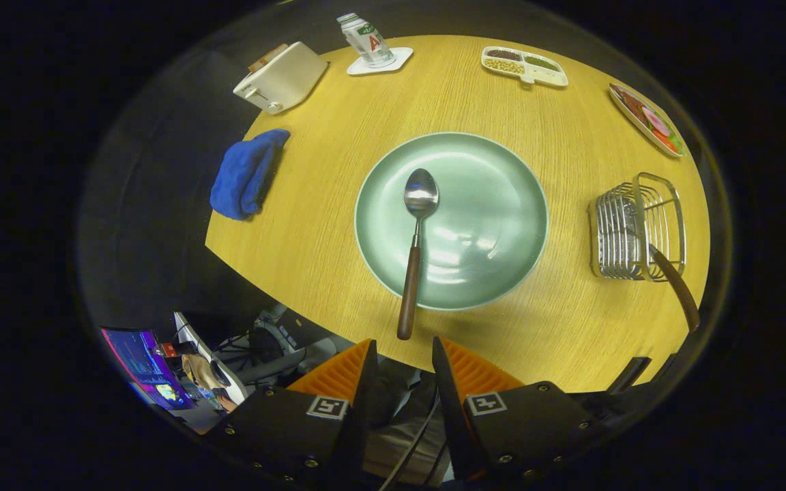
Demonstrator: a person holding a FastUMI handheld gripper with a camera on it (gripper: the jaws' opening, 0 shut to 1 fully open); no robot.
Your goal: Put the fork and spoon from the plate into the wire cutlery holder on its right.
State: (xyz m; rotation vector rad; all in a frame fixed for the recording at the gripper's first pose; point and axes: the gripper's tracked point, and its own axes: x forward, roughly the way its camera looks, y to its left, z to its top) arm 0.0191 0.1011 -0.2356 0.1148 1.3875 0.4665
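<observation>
The gripper (403, 361) has its jaws apart and empty. The spoon (415, 245) lies on the plate (502, 204), just ahead of them, with its handle pointing back at the gap. The fork (673, 283) already leans in the wire holder (635, 228), to the right.
</observation>
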